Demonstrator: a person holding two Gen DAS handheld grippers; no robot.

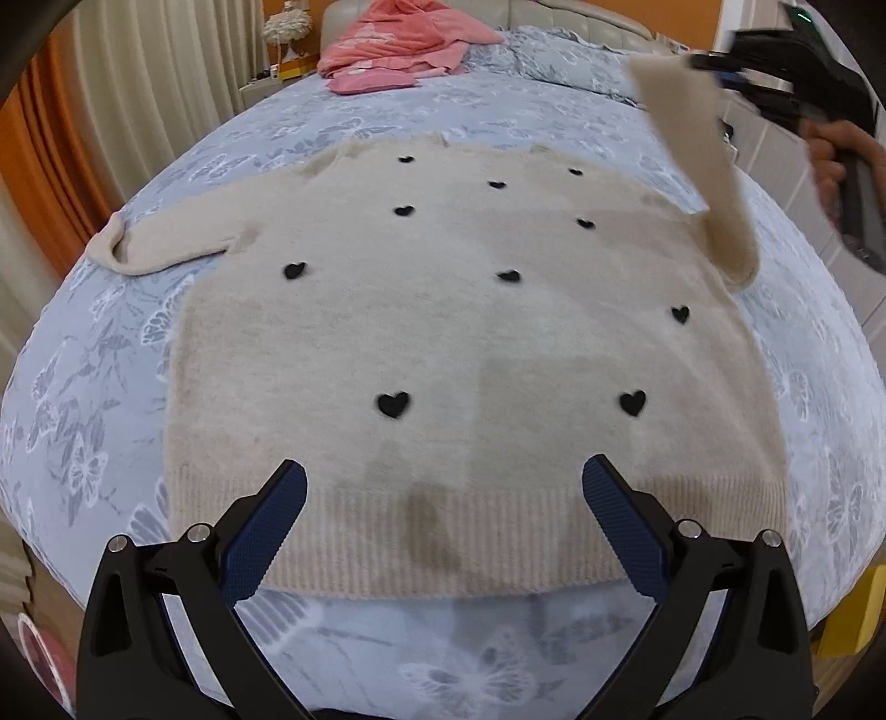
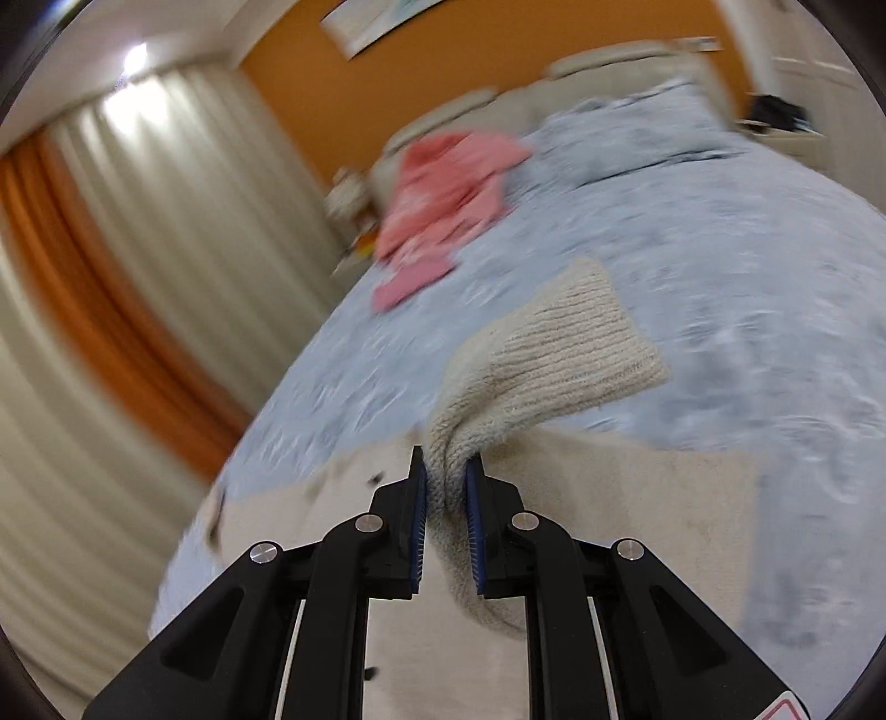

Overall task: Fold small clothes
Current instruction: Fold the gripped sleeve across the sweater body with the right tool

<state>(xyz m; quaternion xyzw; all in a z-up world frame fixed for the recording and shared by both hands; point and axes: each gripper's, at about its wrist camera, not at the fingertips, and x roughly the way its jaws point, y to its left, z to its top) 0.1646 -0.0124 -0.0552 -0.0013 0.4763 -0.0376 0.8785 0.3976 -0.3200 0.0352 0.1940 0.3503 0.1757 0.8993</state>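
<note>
Beige sweater (image 1: 476, 332) with black hearts, spread flat and face up on the blue butterfly-print bedspread (image 1: 83, 387), ribbed hem nearest the left wrist camera. Left sleeve (image 1: 160, 243) lying out to the side on the bedspread, not yet folded. Right sleeve (image 1: 703, 183) lifted off the bed and held up in the air, ribbed cuff (image 2: 576, 343) pinched between the blue pads (image 2: 473, 531) of the right gripper (image 2: 446, 482), jaws clamped tight on the knit. Left gripper (image 1: 443, 498) hovering just over the hem, jaws wide apart, holding nothing.

Progress, by judgement: early. Garment laid out and smoothed, first fold only begun, sleeve raised but not yet laid across the chest. Left to do: bring the right sleeve inward over the body, same for the left sleeve, then fold the body hem to collar, or in thirds.

Pink clothes (image 1: 398, 50) piled near the headboard, at the far end of the bed, well apart from the sweater; unclear whether folded or waiting. Right wrist view blurred with motion, so fine detail of the bedspread beyond the cuff not readable.
</note>
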